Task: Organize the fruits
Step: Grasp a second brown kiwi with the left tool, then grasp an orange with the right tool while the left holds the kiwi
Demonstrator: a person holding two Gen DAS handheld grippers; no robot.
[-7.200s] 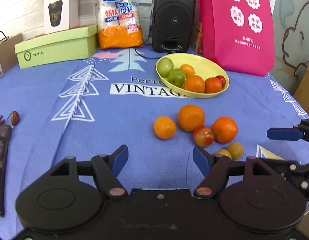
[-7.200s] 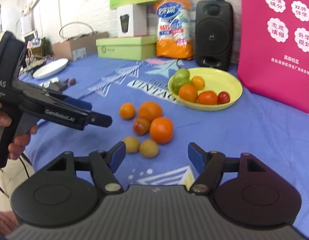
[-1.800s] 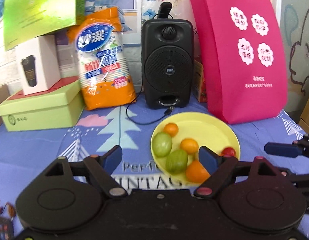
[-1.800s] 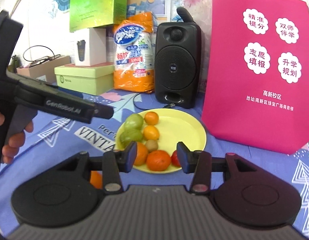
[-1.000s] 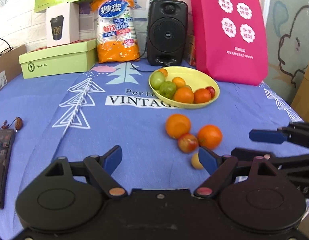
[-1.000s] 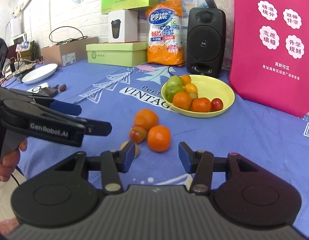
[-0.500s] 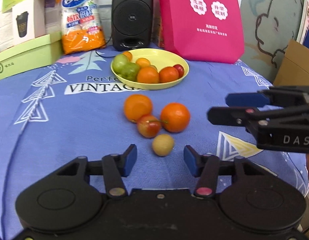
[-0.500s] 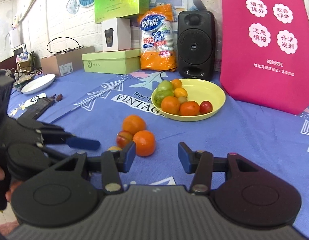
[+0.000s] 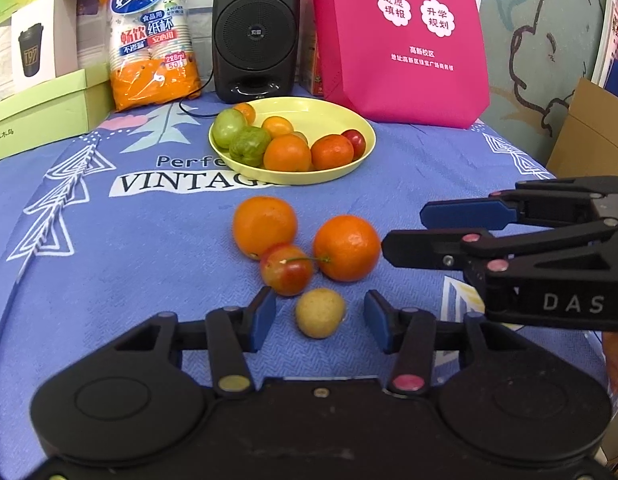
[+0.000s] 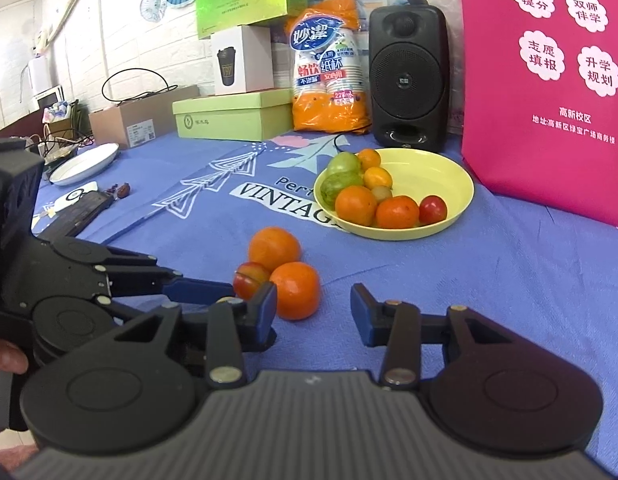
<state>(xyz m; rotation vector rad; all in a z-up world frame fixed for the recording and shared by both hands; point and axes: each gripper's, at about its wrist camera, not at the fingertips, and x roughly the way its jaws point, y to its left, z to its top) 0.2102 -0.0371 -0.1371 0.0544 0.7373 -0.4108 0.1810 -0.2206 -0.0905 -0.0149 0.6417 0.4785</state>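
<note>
A small yellow-brown fruit (image 9: pixel 320 312) lies on the blue cloth between the closing jaws of my left gripper (image 9: pixel 320 318); the pads are clear of it on both sides. Just behind it sit a red-yellow fruit (image 9: pixel 287 270) and two oranges (image 9: pixel 265 226) (image 9: pixel 346 248). My right gripper (image 10: pixel 313 308) hovers low with its jaws closing, and the near orange (image 10: pixel 295 290) is just beyond its left finger, untouched. From the right it reaches toward that orange in the left wrist view (image 9: pixel 405 229). The yellow plate (image 9: pixel 337 120) holds several fruits.
Behind the plate stand a black speaker (image 9: pixel 255 32), a pink bag (image 9: pixel 401 40), an orange pack of paper cups (image 9: pixel 153 44) and a green box (image 9: pixel 41 108). A white plate (image 10: pixel 85 164) and a dark flat device (image 10: pixel 83 206) lie far left. A cardboard box (image 9: pixel 589 128) stands at the right edge.
My left gripper has come down and forward around the small yellow-brown fruit, and its jaws have narrowed from wide. The right gripper has drawn nearer the loose oranges with slightly narrower jaws.
</note>
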